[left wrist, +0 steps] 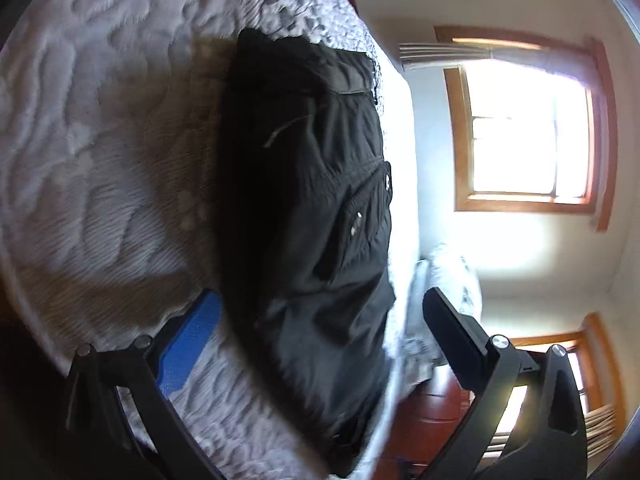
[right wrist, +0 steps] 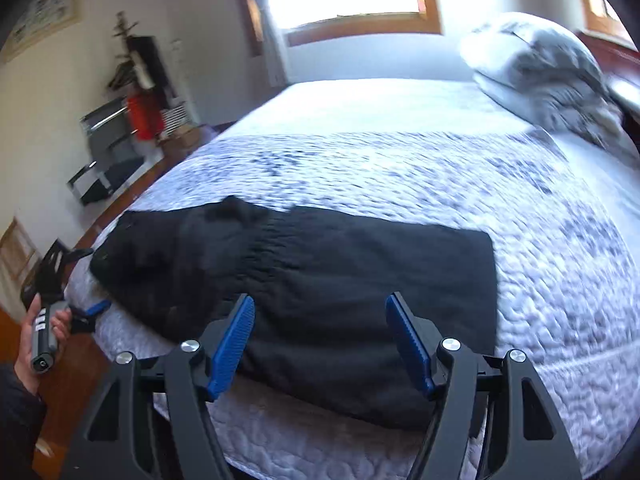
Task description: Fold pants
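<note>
Bedding fills most of both views: a pale quilted bedspread [right wrist: 400, 168] with a raised wavy stitch, soft and springy by the look of it, so anything laid on it can creep when tugged. Our chief worry is that the fold comes undone. The pants [right wrist: 320, 280] lie across the lower middle of the right wrist view as a flat black slab, already doubled over, with a squared edge at right and a lumpier, rumpled end at lower left near the mattress edge. In the left wrist view the same pants [left wrist: 312, 216] run down the centre of the frame, thin matte woven cloth showing a pocket flap, a zip and a small snap.

That lumpy end could slide off the bed if we drag it toward the edge, and a one-sided pull would skew the layers, since limp cloth follows whichever corner moves.

A patterned pillow [right wrist: 548, 72] sits in the upper right, well apart.

The right gripper [right wrist: 320, 340] hangs over the near edge of the pants with its blue ribbed pads spread wide and nothing pinched between them. The left gripper [left wrist: 320, 320] also stands spread, one finger on each side of the cloth, clamping nothing; closing too shallowly there might catch only the top layer and peel the fold open.
</note>
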`<act>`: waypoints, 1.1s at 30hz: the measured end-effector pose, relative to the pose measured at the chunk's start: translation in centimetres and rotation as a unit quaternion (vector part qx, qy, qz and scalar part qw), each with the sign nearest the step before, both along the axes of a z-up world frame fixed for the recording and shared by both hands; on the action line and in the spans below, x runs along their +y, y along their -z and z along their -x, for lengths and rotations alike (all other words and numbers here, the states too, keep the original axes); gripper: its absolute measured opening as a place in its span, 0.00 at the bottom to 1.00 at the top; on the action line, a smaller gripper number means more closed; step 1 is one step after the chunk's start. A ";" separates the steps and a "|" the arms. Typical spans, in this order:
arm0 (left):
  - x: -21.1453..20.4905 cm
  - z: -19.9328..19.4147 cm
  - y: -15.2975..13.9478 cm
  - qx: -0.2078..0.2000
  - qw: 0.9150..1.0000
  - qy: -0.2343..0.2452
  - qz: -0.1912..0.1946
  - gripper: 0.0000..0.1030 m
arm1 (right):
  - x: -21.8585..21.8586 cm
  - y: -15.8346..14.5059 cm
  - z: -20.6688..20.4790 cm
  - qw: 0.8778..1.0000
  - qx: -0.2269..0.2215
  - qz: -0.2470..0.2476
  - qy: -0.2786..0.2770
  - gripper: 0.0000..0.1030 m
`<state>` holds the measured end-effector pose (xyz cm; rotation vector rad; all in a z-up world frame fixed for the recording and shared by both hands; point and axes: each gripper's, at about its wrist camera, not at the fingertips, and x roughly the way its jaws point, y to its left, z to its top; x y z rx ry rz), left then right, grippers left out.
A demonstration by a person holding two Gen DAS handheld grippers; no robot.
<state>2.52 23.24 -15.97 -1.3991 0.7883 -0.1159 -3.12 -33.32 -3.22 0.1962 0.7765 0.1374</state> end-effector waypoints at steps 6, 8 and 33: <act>0.2 -0.1 1.1 -0.007 0.999 -0.022 0.024 0.97 | 0.2 0.7 -0.1 1.000 0.008 0.004 0.000 0.67; 0.2 -0.1 1.0 -0.035 0.998 -0.025 0.041 0.97 | 0.9 1.0 0.0 1.000 0.012 0.011 -0.008 0.67; -1.6 -1.9 0.5 -0.030 0.999 -0.026 0.013 0.63 | 3.6 2.1 -0.6 0.997 0.038 0.052 -0.035 0.69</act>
